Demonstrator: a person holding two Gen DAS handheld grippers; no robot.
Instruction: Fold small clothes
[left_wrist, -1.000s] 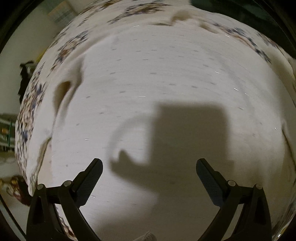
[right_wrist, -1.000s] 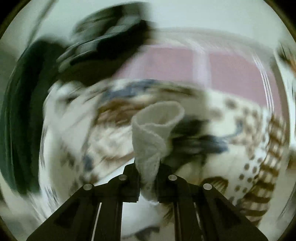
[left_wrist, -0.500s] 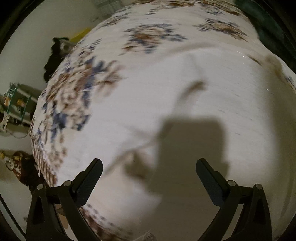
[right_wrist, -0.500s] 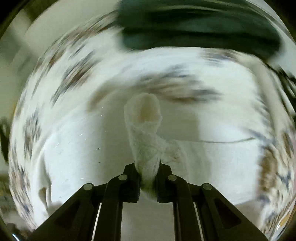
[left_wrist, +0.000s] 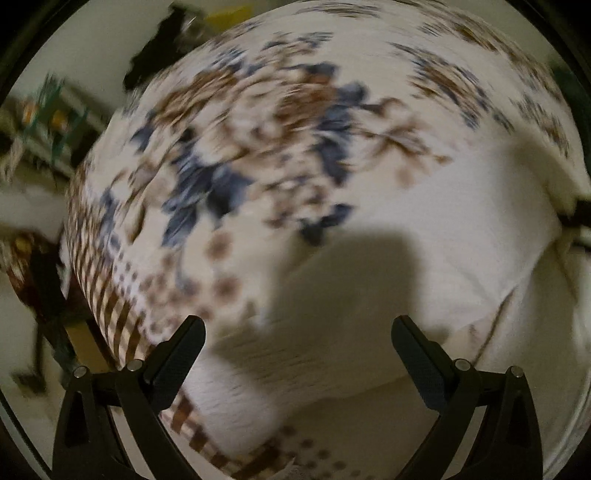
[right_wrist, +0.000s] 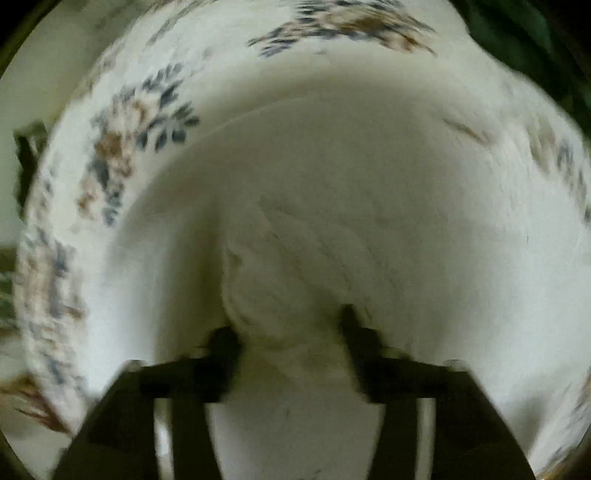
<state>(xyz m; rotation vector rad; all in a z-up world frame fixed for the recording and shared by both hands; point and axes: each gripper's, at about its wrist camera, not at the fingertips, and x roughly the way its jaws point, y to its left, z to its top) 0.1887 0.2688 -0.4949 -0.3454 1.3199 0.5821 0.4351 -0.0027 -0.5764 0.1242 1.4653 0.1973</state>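
Observation:
A white knit garment (right_wrist: 351, 192) lies spread on a floral bedsheet (right_wrist: 122, 147). In the right wrist view my right gripper (right_wrist: 291, 328) sits low over it, its jaws partly apart with a bunched fold of the white cloth (right_wrist: 266, 295) between them; the view is blurred. In the left wrist view my left gripper (left_wrist: 297, 336) is wide open and empty above the garment's edge (left_wrist: 461, 236), where it meets the floral sheet (left_wrist: 240, 147). A folded white flap (left_wrist: 236, 402) lies near the left finger.
The bed's left edge drops to a pale floor (left_wrist: 22, 332) with dark clutter (left_wrist: 159, 55) and a shelf (left_wrist: 48, 122). A dark green cloth (right_wrist: 535, 44) lies at the bed's far right.
My right gripper has come down onto the garment and its jaws have spread apart on the fold it held. My left gripper has swung left toward the bed's edge, staying open.

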